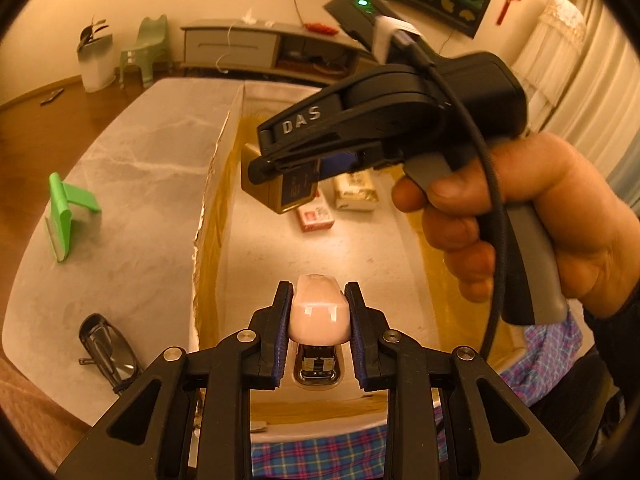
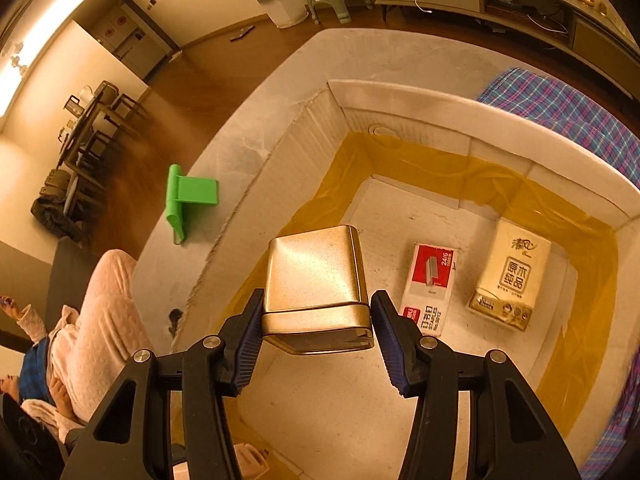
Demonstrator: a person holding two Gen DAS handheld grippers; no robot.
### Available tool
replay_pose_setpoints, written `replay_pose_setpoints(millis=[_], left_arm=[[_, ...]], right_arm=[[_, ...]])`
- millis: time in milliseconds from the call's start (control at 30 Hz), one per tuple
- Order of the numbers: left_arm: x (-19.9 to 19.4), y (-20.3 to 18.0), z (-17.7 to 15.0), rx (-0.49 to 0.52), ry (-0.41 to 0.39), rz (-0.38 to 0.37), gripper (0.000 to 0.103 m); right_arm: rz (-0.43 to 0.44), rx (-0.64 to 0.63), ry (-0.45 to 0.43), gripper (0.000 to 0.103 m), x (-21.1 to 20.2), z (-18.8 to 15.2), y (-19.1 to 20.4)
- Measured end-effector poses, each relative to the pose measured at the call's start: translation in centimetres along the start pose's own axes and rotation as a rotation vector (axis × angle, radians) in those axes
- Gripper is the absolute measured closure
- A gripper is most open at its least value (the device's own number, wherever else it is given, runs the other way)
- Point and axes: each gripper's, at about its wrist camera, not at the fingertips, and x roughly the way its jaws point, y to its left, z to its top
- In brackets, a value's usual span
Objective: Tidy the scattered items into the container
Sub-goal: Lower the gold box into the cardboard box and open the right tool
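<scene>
My left gripper [image 1: 318,304] is shut on a pink stapler [image 1: 318,314] and holds it over the near end of the white foam box [image 1: 218,168]. My right gripper [image 2: 318,320] is shut on a gold metal tin [image 2: 316,276] and holds it above the box floor [image 2: 340,400]; it also shows in the left wrist view [image 1: 280,188], with the tin [image 1: 260,190] between its fingers. Inside the box lie a red and white staple box [image 2: 430,288] and a tissue pack [image 2: 508,276].
On the marble table [image 1: 140,152] left of the box are a green stand [image 1: 66,216] and black glasses [image 1: 106,346]. A plaid cloth [image 2: 568,112] lies by the box's far side. A person in pink sits at the left [image 2: 100,320].
</scene>
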Motion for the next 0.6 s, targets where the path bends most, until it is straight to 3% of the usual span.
replay_pose_setpoints(millis=[300, 600], left_arm=[[1.3, -0.3, 0.0, 0.014, 0.048, 0.042, 0.076], [1.5, -0.7, 0.6, 0.009, 0.078, 0.050, 0.076]], right_arm=[[-0.038, 0.015, 0.045, 0.049, 2.8, 1.4, -1.5], [-0.061, 0.024, 0.035, 0.049, 4.0, 2.1, -1.0]])
